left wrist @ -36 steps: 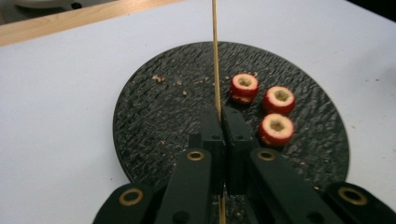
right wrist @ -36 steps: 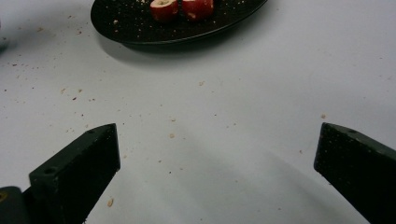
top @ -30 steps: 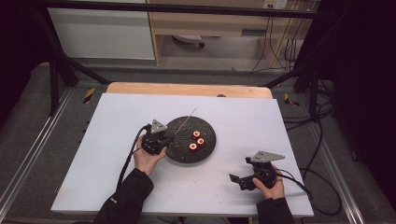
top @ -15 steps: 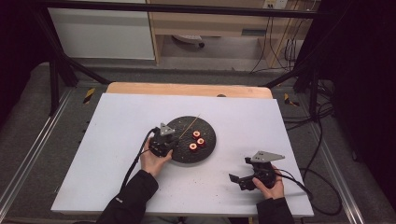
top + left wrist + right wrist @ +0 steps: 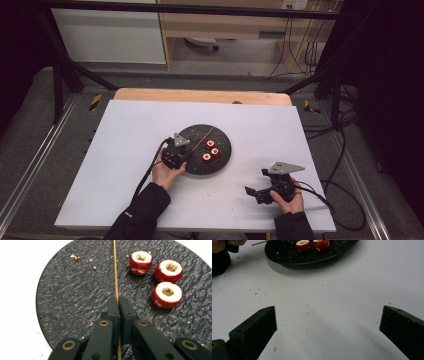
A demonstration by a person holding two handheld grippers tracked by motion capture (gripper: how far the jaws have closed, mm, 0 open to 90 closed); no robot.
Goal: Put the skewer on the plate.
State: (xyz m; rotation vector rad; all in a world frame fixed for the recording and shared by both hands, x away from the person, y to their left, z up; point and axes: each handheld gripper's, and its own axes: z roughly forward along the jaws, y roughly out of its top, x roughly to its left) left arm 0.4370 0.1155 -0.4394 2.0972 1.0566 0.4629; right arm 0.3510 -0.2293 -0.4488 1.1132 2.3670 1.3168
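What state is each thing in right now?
Left gripper: shut on the skewer, over the plate.
Skewer: clamped, running across the plate.
Three cored fruit pieces: loose on the plate, unskewered.
Plate: flat on the table, crumb-strewn.
Right gripper: open, empty, above the table.

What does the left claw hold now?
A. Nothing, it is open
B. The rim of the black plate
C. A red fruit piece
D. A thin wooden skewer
D. In the left gripper view the left claw is shut on the skewer, which runs over the plate; the three fruit pieces lie apart, untouched.
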